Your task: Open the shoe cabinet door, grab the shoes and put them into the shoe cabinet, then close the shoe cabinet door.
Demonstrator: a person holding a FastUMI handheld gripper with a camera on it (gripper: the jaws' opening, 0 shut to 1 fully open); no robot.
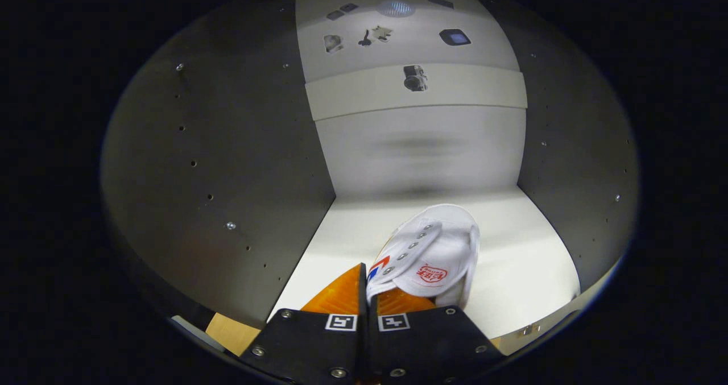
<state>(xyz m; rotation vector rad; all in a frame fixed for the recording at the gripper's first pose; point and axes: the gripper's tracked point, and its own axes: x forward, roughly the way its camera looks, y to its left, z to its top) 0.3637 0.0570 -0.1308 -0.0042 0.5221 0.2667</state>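
Gripper view: the gripper [367, 294] is clamped on the white shoe [432, 254] inside the shoe cabinet [227, 174]

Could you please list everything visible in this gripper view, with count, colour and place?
shoe: one, white canvas with metal eyelets and a red mark on the tongue, lying on the shelf just ahead of the tongs, its near edge pinched between the fingers.
shelf floor: one, white, under the shoe.
cabinet side walls: two, grey with rows of small holes, either side of the shelf.
back panel: one, pale grey, beyond the shoe.
cross strip: one, off-white, across the back above the panel.
small dark items: several, above and on the strip, too small to identify.
tongs: one, fingers closed together on the shoe's edge.
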